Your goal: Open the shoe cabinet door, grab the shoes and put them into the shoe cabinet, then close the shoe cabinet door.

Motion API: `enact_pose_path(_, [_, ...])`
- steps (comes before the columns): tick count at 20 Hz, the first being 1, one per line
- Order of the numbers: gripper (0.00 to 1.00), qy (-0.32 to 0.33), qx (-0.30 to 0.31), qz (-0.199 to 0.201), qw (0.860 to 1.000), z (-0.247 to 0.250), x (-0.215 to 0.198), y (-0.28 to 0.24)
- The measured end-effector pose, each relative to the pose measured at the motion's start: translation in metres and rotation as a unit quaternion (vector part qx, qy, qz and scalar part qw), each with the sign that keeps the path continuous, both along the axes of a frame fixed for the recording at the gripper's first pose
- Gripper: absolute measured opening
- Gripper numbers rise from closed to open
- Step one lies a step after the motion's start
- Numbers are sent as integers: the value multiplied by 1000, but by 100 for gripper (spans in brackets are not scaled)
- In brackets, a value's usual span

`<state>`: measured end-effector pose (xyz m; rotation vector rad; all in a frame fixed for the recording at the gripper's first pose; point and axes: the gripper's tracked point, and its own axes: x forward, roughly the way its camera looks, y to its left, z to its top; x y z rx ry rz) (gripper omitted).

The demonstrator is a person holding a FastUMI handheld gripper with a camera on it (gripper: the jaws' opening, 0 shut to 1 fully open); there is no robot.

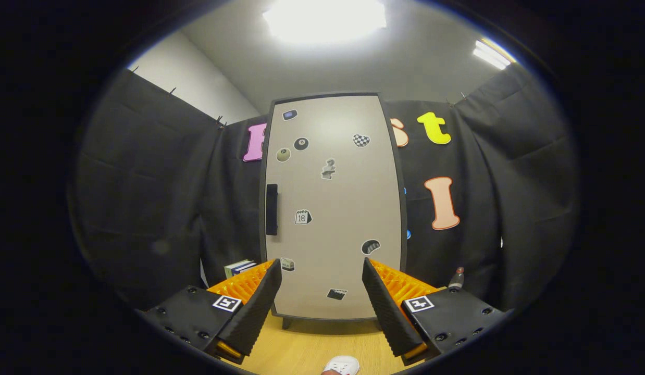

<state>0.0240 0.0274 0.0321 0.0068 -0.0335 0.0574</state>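
Observation:
A tall beige shoe cabinet (333, 208) stands upright beyond my fingers, its door shut and dotted with small stickers. A black vertical handle (271, 209) sits on the door's left edge. My gripper (321, 273) is open, with nothing between its black ribbed pads (260, 307), and points at the lower part of the door from some distance. The tip of a white shoe (343, 365) lies on the wooden floor (312, 349) just below and between the fingers, mostly hidden.
Black cloth walls close in on both sides of the cabinet. A few books (240, 267) stand to the cabinet's left near the floor. A small bottle (456, 278) stands to its right, behind the right finger.

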Motion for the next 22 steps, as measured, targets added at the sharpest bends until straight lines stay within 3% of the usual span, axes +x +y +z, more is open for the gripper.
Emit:
enact_pose_path(12, [98, -3, 5, 35, 999, 44, 117, 67])
enact_pose_path(22, [97, 44, -3, 47, 998, 26, 217, 115])
